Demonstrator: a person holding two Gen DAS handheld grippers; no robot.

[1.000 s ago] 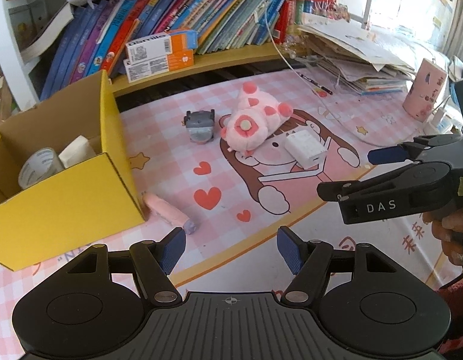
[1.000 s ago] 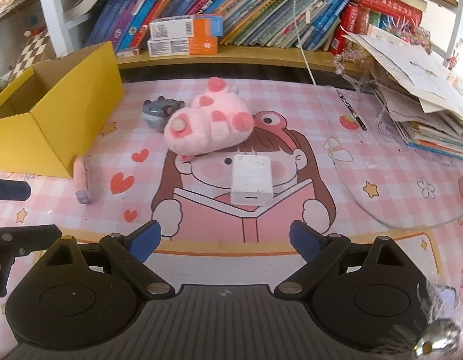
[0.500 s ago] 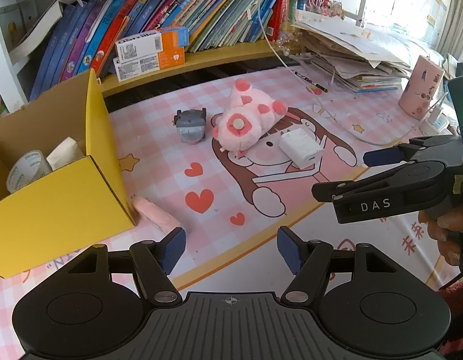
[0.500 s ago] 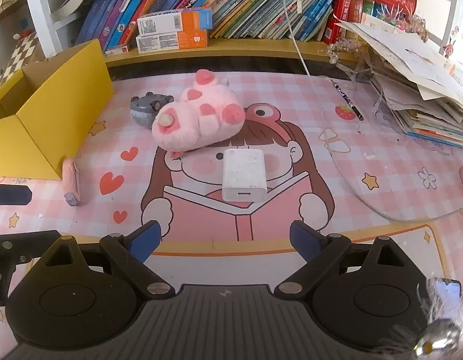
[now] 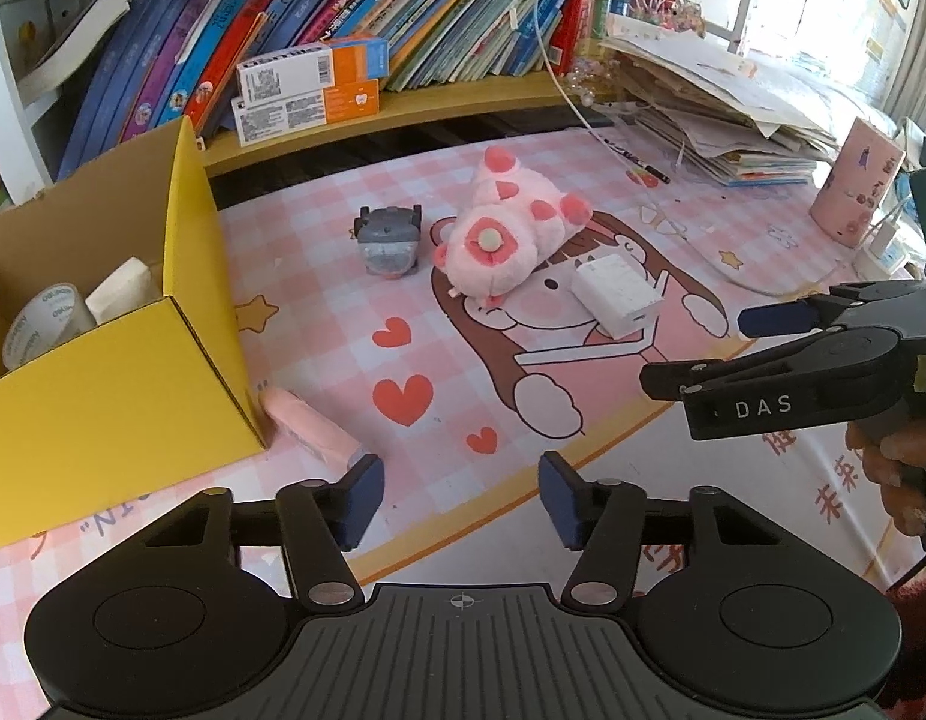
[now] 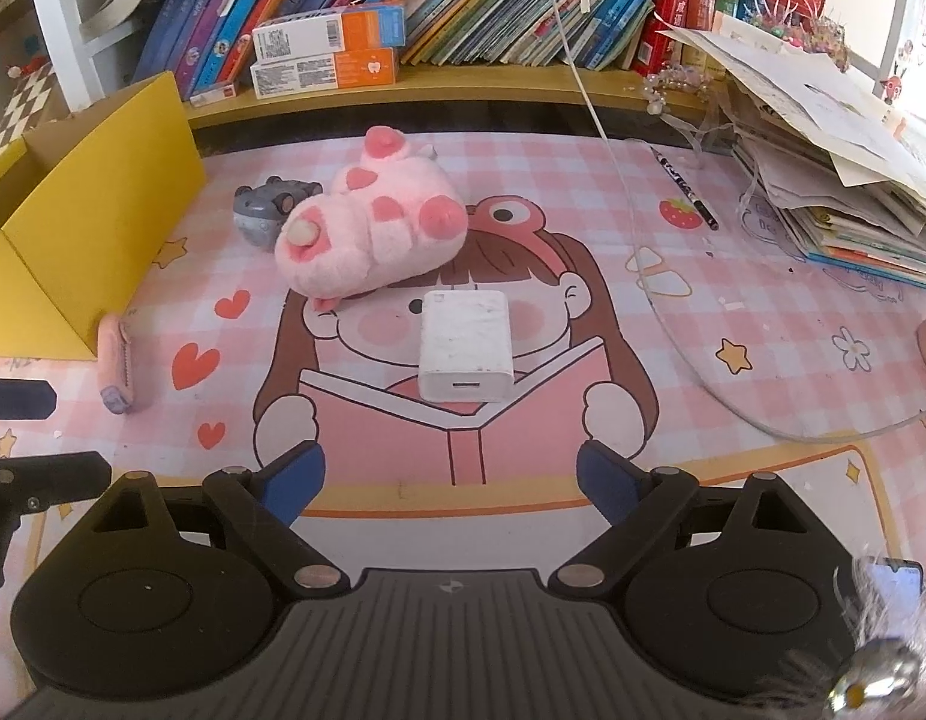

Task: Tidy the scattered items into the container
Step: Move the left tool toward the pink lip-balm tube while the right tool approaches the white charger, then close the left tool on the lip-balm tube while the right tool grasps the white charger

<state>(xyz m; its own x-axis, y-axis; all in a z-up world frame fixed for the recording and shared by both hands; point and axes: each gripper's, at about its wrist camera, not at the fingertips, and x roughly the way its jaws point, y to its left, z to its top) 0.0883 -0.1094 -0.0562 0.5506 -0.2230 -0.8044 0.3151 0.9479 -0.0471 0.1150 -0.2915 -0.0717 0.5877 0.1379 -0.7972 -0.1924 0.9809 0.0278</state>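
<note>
A yellow cardboard box [image 5: 121, 384] stands at the left, with a tape roll [image 5: 43, 324] and a white block [image 5: 124, 288] inside. On the pink mat lie a pink plush toy [image 5: 505, 234], a grey toy [image 5: 388, 240], a white charger [image 5: 616, 294] and a pink pen-like item [image 5: 310, 426] beside the box corner. My left gripper [image 5: 460, 504] is open and empty, just short of the pink item. My right gripper [image 6: 451, 477] is open and empty, in front of the charger [image 6: 466, 345]. The plush [image 6: 367, 234], grey toy [image 6: 265, 210] and box [image 6: 97, 210] show in the right wrist view.
A bookshelf with books [image 5: 343, 36] and two orange-white cartons [image 5: 307, 84] runs along the back. A paper stack [image 5: 721, 108] and a pink cup [image 5: 856, 186] sit at the right. A white cable [image 6: 643, 228] crosses the mat. A pen [image 6: 682, 186] lies near the papers.
Both grippers have drawn a little closer to the mat items; the box has shifted left in the left wrist view. Both stay open and empty.
</note>
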